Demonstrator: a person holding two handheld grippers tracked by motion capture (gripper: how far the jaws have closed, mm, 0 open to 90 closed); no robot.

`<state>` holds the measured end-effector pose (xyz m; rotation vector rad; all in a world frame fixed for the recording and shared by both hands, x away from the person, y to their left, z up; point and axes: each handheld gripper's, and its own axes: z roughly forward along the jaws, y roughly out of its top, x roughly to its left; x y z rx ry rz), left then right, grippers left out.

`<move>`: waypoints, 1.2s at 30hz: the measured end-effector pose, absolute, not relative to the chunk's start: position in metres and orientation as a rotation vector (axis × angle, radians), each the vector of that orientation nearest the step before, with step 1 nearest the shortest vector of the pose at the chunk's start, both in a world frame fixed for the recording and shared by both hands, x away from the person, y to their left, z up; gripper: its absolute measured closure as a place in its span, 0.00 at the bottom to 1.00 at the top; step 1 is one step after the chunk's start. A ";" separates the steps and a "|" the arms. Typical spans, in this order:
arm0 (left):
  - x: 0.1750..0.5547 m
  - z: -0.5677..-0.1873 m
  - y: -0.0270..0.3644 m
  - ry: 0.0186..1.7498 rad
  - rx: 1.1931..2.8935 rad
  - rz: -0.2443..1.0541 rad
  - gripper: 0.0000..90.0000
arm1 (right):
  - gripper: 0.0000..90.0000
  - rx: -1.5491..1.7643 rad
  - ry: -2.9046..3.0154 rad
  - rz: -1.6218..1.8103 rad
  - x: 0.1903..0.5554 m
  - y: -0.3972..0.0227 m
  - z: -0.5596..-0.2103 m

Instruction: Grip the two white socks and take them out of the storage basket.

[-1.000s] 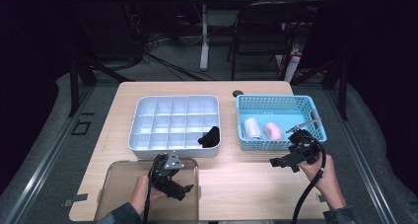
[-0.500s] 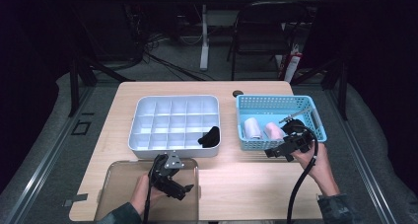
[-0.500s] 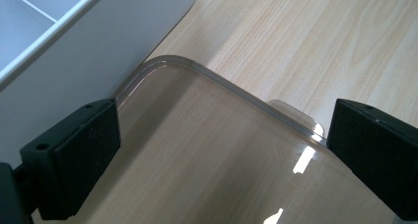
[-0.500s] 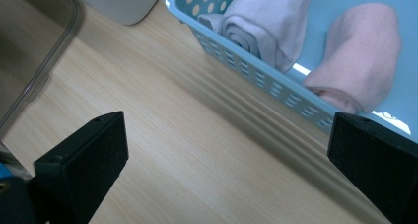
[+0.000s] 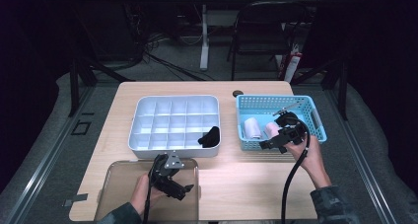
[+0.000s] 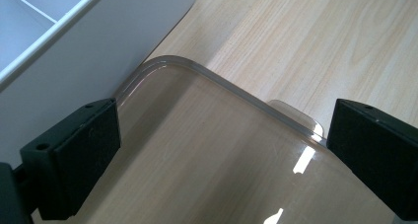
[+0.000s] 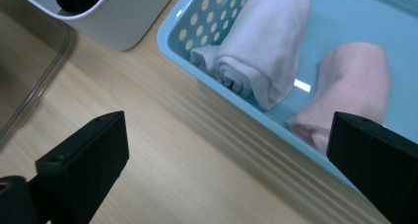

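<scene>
A blue basket (image 5: 315, 116) at the right holds a white rolled cloth (image 5: 253, 128) and a pink rolled cloth (image 5: 271, 130). My right gripper (image 5: 268, 144) hovers open over the basket's front edge. Along its jaws I see the white roll (image 7: 266, 51) and the pink roll (image 7: 350, 91) inside the basket (image 7: 197, 31), with nothing between the fingers of the right gripper (image 7: 226, 160). My left gripper (image 5: 180, 190) is open above a clear plastic lid (image 5: 123, 189) near the table's front edge. Its own view has the left gripper (image 6: 226, 155) spread over the lid's corner (image 6: 222, 150).
A white compartment tray (image 5: 172, 99) stands mid-table, with a black item (image 5: 209, 136) in its front right compartment. The tray's wall (image 6: 98, 41) is close to the lid. A small dark disc (image 5: 238, 93) lies behind the basket. Bare wood (image 5: 236, 184) lies between the hands.
My right gripper has moved away from the person and slightly left, from the bare table to the basket's front edge. The left gripper has stayed over the lid.
</scene>
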<state>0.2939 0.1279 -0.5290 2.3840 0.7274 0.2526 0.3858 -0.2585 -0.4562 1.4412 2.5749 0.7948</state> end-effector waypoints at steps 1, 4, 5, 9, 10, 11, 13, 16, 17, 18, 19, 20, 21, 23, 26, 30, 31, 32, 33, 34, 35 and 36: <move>0.294 -0.529 0.128 0.728 2.385 0.252 0.00 | 0.02 1.446 2.575 0.787 0.387 -0.257 -0.456; 0.294 -0.529 0.128 0.728 2.384 0.252 0.00 | 0.02 1.444 2.574 0.777 0.391 -0.255 -0.456; 0.294 -0.529 0.128 0.727 2.384 0.250 0.00 | 0.02 1.447 2.564 0.792 0.393 -0.255 -0.457; 0.294 -0.530 0.127 0.726 2.385 0.248 0.00 | 0.02 1.450 2.558 0.782 0.399 -0.252 -0.457; 0.294 -0.530 0.127 0.726 2.384 0.248 0.00 | 0.02 1.449 2.556 0.783 0.400 -0.252 -0.457; 0.294 -0.530 0.127 0.725 2.385 0.248 0.00 | 0.02 1.461 2.548 0.788 0.401 -0.251 -0.458; 0.294 -0.530 0.127 0.726 2.384 0.248 0.00 | 0.04 1.466 2.546 0.796 0.404 -0.249 -0.458; 0.294 -0.530 0.127 0.727 2.383 0.247 0.00 | 0.04 1.469 2.548 0.792 0.408 -0.247 -0.459; 0.294 -0.530 0.127 0.726 2.383 0.247 0.00 | 0.04 1.477 2.530 0.796 0.409 -0.246 -0.460; 0.294 -0.530 0.127 0.724 2.385 0.248 0.00 | 0.04 1.466 2.545 0.785 0.411 -0.246 -0.460; 0.294 -0.530 0.127 0.724 2.384 0.248 0.00 | 0.04 1.479 2.537 0.804 0.412 -0.244 -0.461; 0.294 -0.530 0.127 0.723 2.386 0.248 0.00 | 0.04 1.472 2.538 0.783 0.413 -0.243 -0.461; 0.294 -0.530 0.127 0.723 2.388 0.247 0.00 | 0.04 1.478 2.531 0.786 0.414 -0.242 -0.461; 0.294 -0.530 0.127 0.724 2.388 0.245 0.00 | 0.04 1.478 2.536 0.783 0.417 -0.240 -0.462; 0.294 -0.530 0.127 0.723 2.388 0.245 0.00 | 0.04 1.494 2.521 0.784 0.422 -0.236 -0.464; 0.294 -0.530 0.127 0.723 2.387 0.244 0.00 | 0.05 1.497 2.528 0.748 0.428 -0.233 -0.468; 0.294 -0.530 0.127 0.723 2.388 0.244 0.00 | 0.06 1.514 2.517 0.755 0.429 -0.231 -0.469; 0.294 -0.530 0.127 0.724 2.387 0.244 0.00 | 0.07 1.518 2.511 0.759 0.431 -0.230 -0.471; 0.294 -0.530 0.127 0.723 2.387 0.244 0.00 | 0.07 1.516 2.517 0.743 0.432 -0.230 -0.472; 0.294 -0.530 0.127 0.723 2.387 0.244 0.00 | 0.08 1.537 2.504 0.755 0.433 -0.229 -0.474; 0.294 -0.530 0.127 0.723 2.388 0.245 0.00 | 0.10 1.539 2.503 0.748 0.434 -0.229 -0.475; 0.294 -0.530 0.127 0.724 2.387 0.245 0.00 | 0.11 1.549 2.495 0.738 0.436 -0.228 -0.477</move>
